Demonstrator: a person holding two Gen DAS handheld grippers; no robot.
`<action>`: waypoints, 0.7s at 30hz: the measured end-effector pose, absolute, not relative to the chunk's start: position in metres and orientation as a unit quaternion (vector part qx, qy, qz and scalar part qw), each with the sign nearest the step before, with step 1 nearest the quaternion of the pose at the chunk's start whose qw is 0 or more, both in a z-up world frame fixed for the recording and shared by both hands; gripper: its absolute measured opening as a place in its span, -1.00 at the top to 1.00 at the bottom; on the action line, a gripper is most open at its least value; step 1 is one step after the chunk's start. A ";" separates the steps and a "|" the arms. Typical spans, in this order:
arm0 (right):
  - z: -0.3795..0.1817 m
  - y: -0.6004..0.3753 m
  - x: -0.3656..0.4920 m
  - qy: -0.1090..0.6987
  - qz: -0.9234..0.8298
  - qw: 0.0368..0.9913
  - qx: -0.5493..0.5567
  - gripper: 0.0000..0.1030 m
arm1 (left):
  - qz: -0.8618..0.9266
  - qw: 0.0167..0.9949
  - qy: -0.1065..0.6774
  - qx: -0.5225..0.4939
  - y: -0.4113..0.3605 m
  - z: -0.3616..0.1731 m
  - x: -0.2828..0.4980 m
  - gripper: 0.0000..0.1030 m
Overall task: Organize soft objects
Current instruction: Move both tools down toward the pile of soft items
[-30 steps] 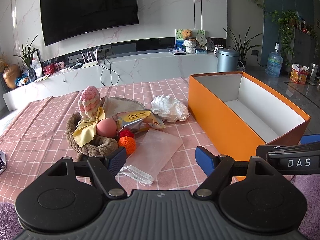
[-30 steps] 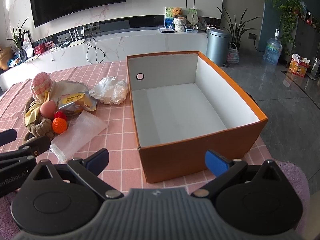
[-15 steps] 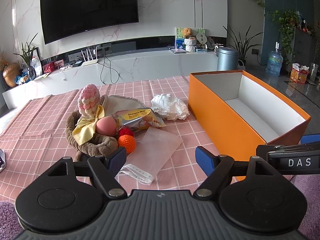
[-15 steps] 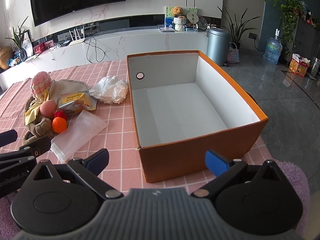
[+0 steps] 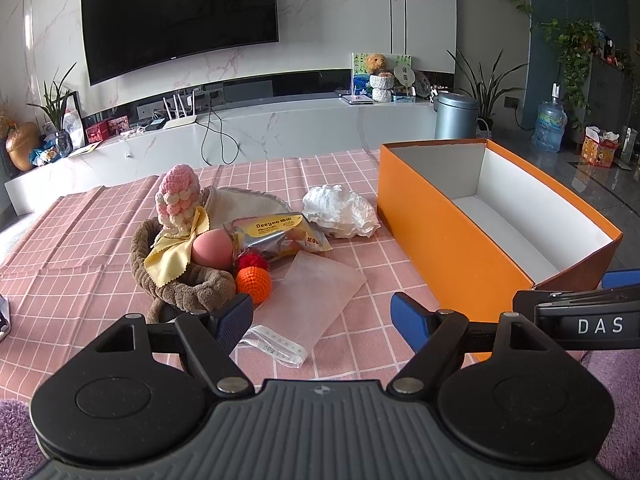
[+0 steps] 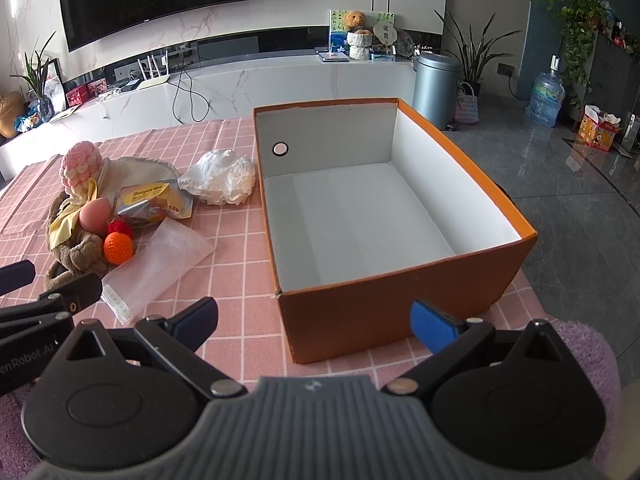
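The snack packet (image 5: 276,234) in the middle of the pile reads "Deeyeo" on its yellow label. Lower right of the left wrist view, the right gripper (image 5: 599,325) says "DAS". Lower left of the right wrist view, the left gripper (image 6: 28,358) shows "enRobot.AI", cut off at the edge.

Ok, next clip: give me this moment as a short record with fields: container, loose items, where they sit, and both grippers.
container: orange box, open top, white inside, nothing in it
surface: pink checked tablecloth
pile beside box: pink crochet toy, yellow cloth, pink sponge, brown plush band, orange crochet ball, red crochet ball, snack packet, clear pouch, white crumpled bag
left gripper: open, holding nothing, over clear pouch
right gripper: open, holding nothing, at the box's near wall
progress: nothing boxed yet
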State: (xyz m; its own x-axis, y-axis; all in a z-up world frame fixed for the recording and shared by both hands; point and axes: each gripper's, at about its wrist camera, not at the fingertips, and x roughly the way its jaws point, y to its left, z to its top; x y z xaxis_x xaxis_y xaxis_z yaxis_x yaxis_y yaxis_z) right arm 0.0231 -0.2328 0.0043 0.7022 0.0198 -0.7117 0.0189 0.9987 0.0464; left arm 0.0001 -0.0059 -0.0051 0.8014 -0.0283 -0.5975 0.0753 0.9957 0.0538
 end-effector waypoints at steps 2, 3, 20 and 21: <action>0.005 -0.232 0.022 0.383 0.003 0.923 0.024 -0.95 | -0.030 0.948 0.314 0.035 -0.005 -0.006 0.000 -0.74; 0.005 -0.233 0.022 0.381 0.007 0.924 0.026 -0.95 | -0.033 0.948 0.315 0.034 -0.005 -0.006 0.001 -0.72; 0.025 -0.179 0.052 0.297 0.144 0.943 -0.044 -0.63 | -0.033 0.941 0.336 -0.022 0.050 -0.005 0.030 -0.25; 0.024 -0.172 0.057 0.298 0.153 0.941 -0.049 -0.57 | -0.034 0.939 0.341 -0.026 0.055 -0.006 0.034 -0.21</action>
